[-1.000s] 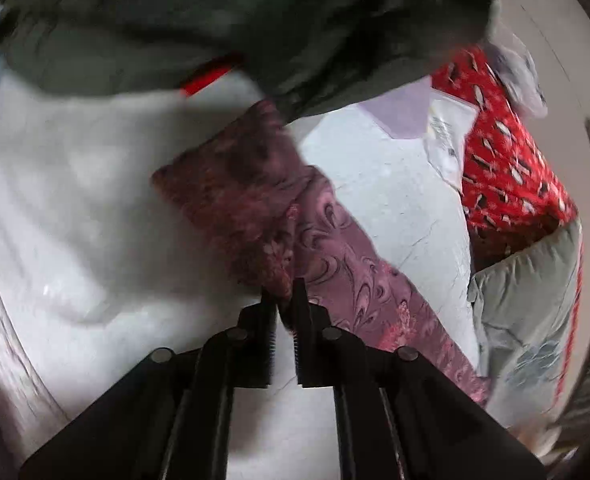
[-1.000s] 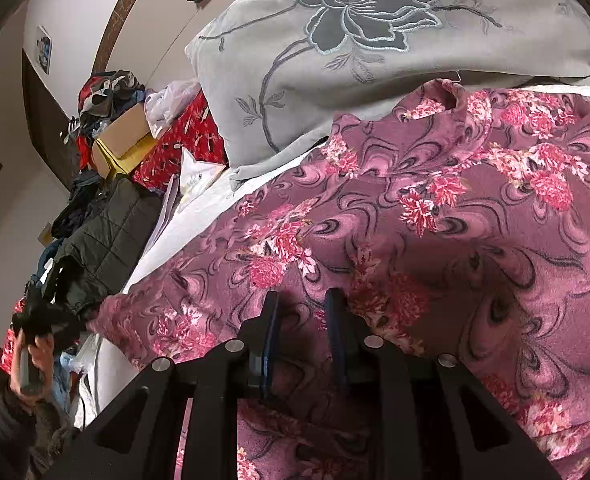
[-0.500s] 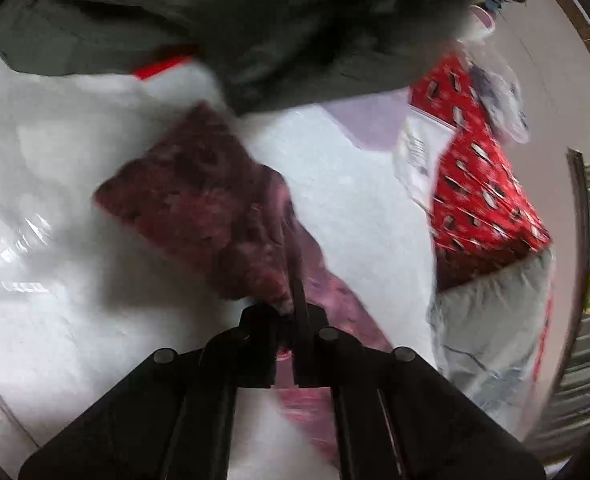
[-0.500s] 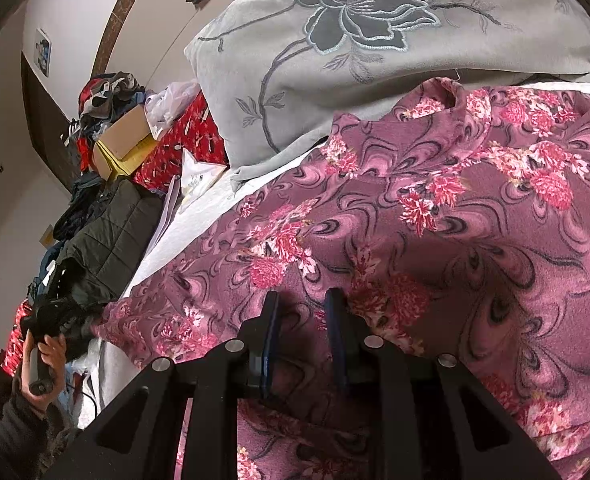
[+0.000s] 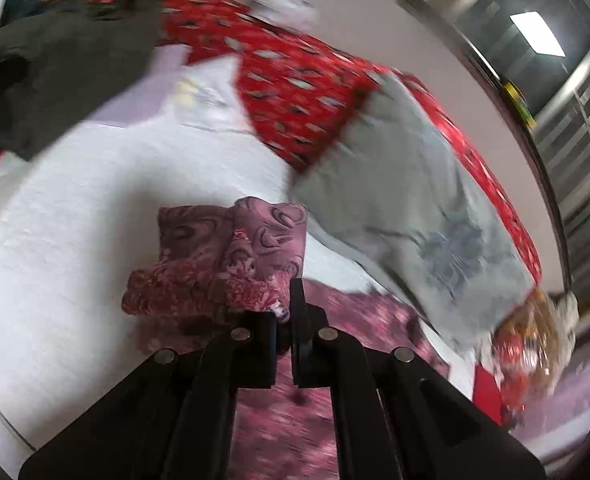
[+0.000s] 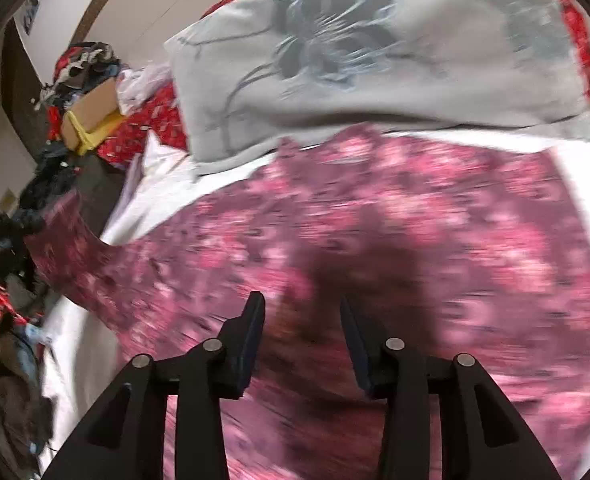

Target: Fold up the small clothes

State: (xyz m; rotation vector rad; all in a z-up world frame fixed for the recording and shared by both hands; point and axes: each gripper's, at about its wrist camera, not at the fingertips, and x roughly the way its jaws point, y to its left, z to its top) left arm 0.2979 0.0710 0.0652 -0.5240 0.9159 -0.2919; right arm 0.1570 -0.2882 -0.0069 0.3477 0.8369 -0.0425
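Observation:
A pink floral garment lies spread on the white bed sheet. My left gripper is shut on one end of the garment and holds it bunched and lifted over the rest of the cloth. My right gripper is open, its fingers apart just above the garment's middle. The right wrist view is blurred by motion.
A grey pillow with a flower print lies just beyond the garment and also shows in the left wrist view. A red patterned cover, a dark jacket, papers and a cardboard box crowd the far side.
My left gripper has carried the gripped end of the garment up and over toward the pillow. My right gripper has opened and let go of the cloth.

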